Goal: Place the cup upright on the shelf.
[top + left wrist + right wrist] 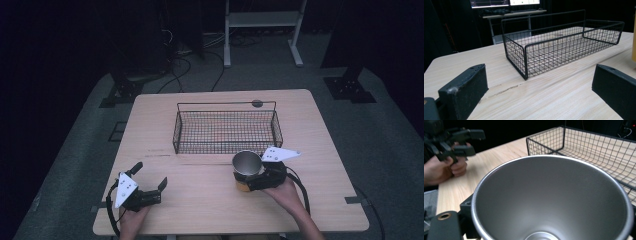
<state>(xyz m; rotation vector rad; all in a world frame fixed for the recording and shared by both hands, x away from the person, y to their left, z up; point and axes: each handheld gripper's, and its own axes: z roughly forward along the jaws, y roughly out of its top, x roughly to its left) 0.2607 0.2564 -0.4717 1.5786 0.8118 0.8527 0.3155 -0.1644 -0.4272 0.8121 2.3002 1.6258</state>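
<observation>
Grasp step in hand: right gripper clamped around a steel cup with mustard-yellow base, upright at the table's near right, just in front of the black wire basket. Left gripper idle near left, jaws spread wide, holding nothing. Next likely a lift over the basket's near wall, clear of the rim.

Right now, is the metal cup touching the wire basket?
Apart. The high view shows bare table between the metal cup in the right hand-held gripper and the wire basket.
</observation>
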